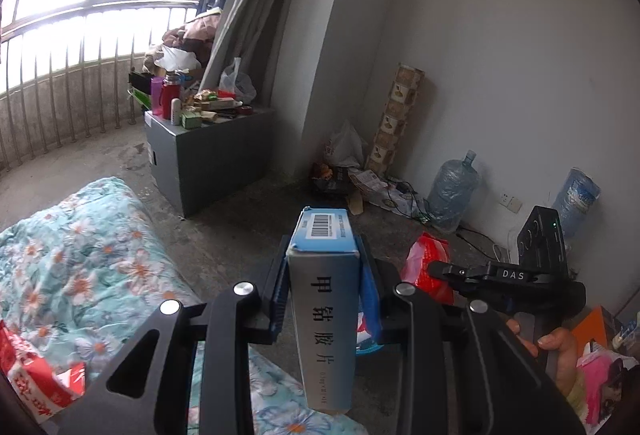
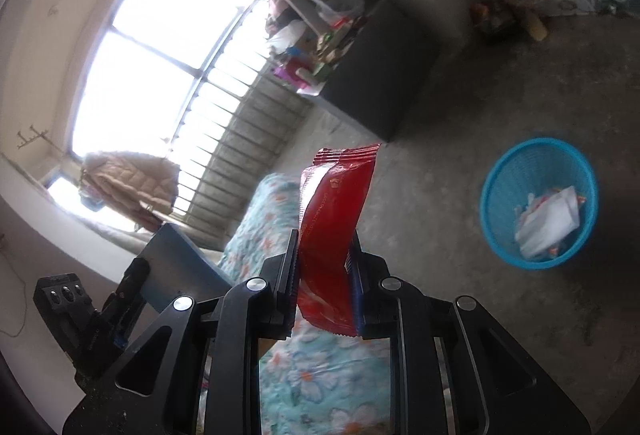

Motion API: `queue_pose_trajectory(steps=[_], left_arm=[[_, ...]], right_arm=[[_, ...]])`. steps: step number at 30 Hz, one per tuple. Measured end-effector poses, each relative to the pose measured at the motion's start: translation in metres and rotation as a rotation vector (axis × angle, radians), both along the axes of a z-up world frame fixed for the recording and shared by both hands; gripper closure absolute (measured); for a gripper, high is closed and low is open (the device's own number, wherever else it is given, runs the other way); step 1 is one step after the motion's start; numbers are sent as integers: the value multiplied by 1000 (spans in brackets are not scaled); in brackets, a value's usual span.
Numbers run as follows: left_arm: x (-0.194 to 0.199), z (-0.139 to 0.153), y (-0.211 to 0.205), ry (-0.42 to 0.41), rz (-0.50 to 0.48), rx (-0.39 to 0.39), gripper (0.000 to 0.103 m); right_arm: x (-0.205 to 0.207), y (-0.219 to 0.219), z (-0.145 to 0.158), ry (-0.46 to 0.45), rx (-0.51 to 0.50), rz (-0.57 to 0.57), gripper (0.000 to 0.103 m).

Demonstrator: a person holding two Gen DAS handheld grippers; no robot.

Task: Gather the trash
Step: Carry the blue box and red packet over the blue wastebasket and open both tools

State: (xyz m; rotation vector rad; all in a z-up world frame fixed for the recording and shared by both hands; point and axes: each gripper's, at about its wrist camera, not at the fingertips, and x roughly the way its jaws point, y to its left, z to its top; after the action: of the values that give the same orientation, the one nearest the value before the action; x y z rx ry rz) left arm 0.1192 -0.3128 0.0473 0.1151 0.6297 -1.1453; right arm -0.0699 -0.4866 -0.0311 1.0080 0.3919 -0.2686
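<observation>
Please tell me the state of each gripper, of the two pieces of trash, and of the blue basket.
Left gripper: shut on the box.
Grey-and-blue cardboard medicine box: clamped between the fingers, lifted.
Right gripper: shut on the wrapper.
Red plastic snack wrapper: clamped, standing up, slightly bent.
Blue plastic mesh waste basket: upright on the floor, open, some white and coloured trash inside.

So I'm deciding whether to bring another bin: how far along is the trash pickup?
Partly done. The blue basket on the floor already holds some white and coloured scraps. In hand: the left tool is shut on a medicine box, the right tool on a red wrapper; neither is over the basket yet. Left: dropping both in, plus a red-and-white packet lying on the floral quilt.
</observation>
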Motion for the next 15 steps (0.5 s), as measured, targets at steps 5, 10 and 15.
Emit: queue_pose_trajectory(steps=[5,10,15], left_arm=[[-5,-35,-67,41,-62,54,73],[-1,-77,-142,75,-108,122,73],[12,-116,-209,124,-118,136,72]], right_arm=[[-21,-44,-37,95,35,-110,83],[-26,-84,-81,172,93,-205,80],[-15,-127,-121,210,153,-276,72]])
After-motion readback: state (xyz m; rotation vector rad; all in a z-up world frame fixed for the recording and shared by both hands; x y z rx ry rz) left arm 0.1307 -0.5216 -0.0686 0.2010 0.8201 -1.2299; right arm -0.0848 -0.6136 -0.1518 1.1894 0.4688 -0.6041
